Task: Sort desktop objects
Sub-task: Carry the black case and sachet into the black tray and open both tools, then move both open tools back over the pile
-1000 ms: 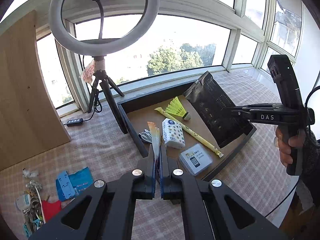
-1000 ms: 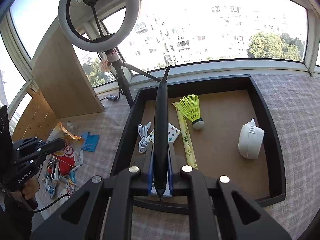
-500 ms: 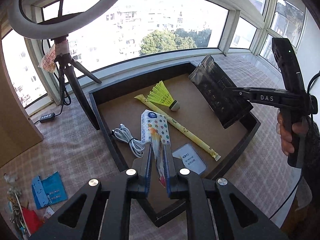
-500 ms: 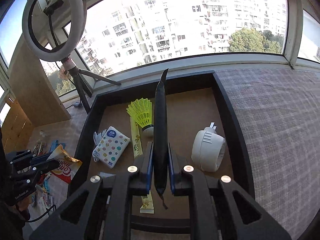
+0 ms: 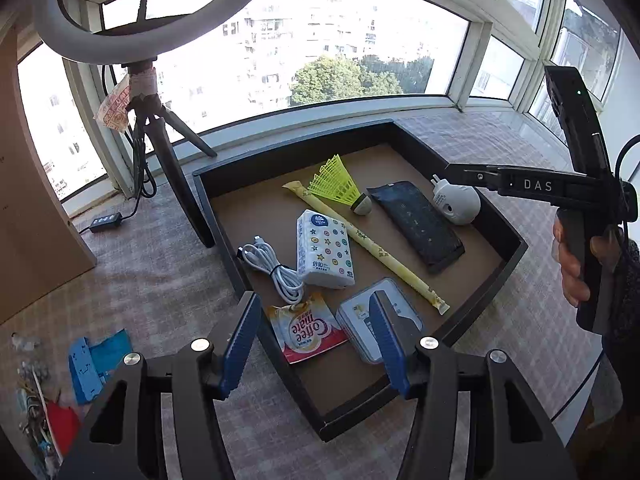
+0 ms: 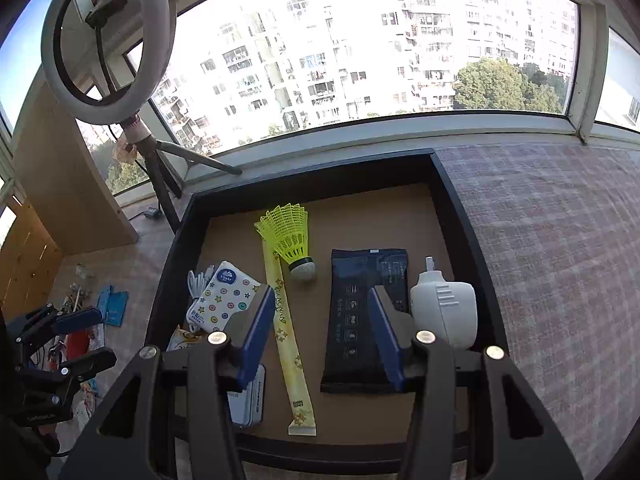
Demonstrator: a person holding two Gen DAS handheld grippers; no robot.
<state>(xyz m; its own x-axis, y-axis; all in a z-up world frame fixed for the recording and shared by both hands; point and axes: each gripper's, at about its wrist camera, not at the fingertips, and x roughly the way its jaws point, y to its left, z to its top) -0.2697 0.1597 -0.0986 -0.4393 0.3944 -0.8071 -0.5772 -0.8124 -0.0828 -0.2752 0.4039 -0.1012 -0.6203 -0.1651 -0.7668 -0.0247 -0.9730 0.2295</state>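
In the tray: glossy sachet at 6, flat black pouch at 3, both claws just opened, empty.

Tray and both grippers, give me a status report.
Left gripper and right gripper open, jaws just opened, nothing held. Coffee sachet and black pouch lying flat in tray. More clutter left on the cloth; nothing blocking.

Ring light on a black tripod stands at the window; apartment blocks and trees lie beyond. A wooden board leans left; checked cloth covers the counter.
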